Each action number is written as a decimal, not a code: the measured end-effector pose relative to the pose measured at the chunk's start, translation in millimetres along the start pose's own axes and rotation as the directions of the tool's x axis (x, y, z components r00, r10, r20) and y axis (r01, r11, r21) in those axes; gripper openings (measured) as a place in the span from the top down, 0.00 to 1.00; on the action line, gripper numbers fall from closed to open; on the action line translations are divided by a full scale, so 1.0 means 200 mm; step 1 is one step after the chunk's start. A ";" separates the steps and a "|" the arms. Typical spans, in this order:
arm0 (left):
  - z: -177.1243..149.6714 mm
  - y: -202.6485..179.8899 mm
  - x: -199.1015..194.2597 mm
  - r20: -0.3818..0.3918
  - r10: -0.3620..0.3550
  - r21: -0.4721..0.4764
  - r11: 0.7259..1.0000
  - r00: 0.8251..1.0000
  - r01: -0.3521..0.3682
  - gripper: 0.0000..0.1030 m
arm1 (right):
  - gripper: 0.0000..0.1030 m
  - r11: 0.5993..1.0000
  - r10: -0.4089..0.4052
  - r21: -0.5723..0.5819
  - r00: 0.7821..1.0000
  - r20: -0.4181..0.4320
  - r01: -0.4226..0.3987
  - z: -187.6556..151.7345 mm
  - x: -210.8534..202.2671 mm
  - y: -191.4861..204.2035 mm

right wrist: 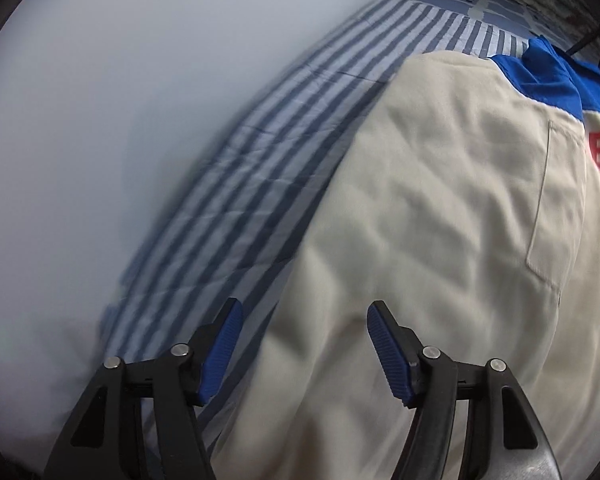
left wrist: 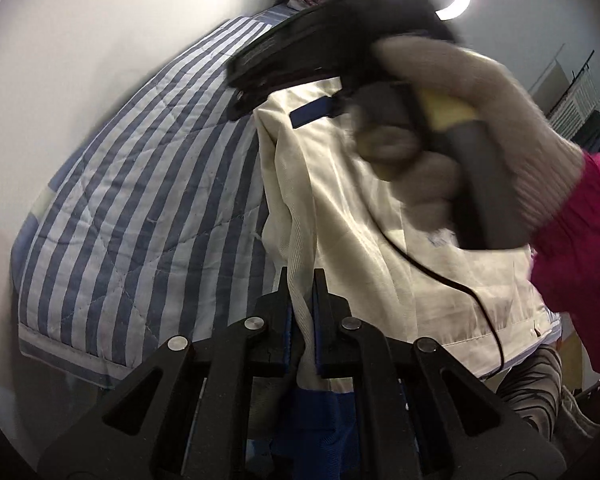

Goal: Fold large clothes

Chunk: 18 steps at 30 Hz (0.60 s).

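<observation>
Jacket [left wrist: 380, 216] partly hidden by gloved hand [left wrist: 460, 120]

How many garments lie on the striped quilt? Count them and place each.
1: a cream jacket with blue collar, spread on the quilt; the left tool pinches its edge. More could be hidden underneath.

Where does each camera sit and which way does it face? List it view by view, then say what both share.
Left wrist: sits on the left gripper, looking down along it at the cream jacket pinched between its pads; a gloved hand with the other gripper and a pink sleeve show.
Right wrist: sits on the right gripper, open, looking down over the cream jacket; only its own fingers show.
Shared: the jacket and the striped quilt.
</observation>
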<state>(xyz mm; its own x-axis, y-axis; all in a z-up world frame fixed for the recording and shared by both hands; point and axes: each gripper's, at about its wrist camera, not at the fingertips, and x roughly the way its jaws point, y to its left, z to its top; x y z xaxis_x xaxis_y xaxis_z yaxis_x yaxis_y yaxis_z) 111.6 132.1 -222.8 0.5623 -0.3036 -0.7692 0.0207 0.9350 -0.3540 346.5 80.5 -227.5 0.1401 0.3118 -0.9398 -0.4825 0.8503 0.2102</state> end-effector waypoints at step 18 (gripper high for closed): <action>0.14 -0.54 0.02 0.046 0.012 0.194 0.981 0.999 -0.021 0.95 | 0.98 0.963 0.229 0.094 0.948 0.223 -0.254 -0.11 -0.42 -0.53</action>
<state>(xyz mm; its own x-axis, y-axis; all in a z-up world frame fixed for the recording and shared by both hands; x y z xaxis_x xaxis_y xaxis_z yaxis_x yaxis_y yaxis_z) 133.7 35.1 -172.9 0.6002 -0.2833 -0.7480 0.1687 0.9590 -0.2279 366.5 -45.8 -177.7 0.2149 0.5843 -0.7825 -0.4187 0.7790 0.4667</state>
